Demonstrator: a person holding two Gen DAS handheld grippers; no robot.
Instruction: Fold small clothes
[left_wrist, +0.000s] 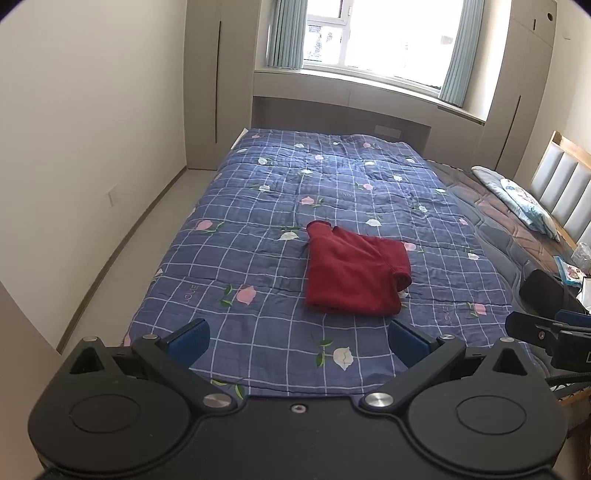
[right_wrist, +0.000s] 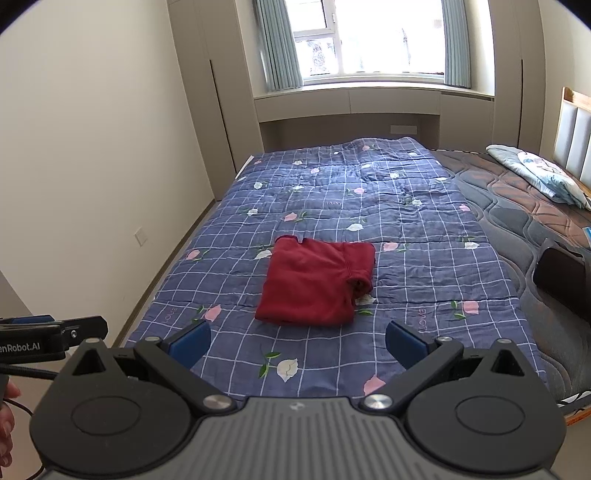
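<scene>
A small red garment (left_wrist: 351, 275) lies folded into a rough rectangle on the blue checked floral quilt (left_wrist: 258, 206); it also shows in the right wrist view (right_wrist: 314, 284). A sleeve end curls at its right edge. My left gripper (left_wrist: 299, 341) is open and empty, held above the near edge of the bed, short of the garment. My right gripper (right_wrist: 297, 341) is open and empty too, likewise back from the garment. The right gripper shows at the right edge of the left wrist view (left_wrist: 546, 332); the left gripper shows at the left edge of the right wrist view (right_wrist: 55, 334).
The quilt (right_wrist: 369, 192) covers the left part of the bed. Bare brown quilted mattress (right_wrist: 517, 206) and a pillow (right_wrist: 543, 173) lie to the right by the headboard (right_wrist: 576, 136). A dark object (right_wrist: 561, 280) sits at the right. Floor and wall run along the left.
</scene>
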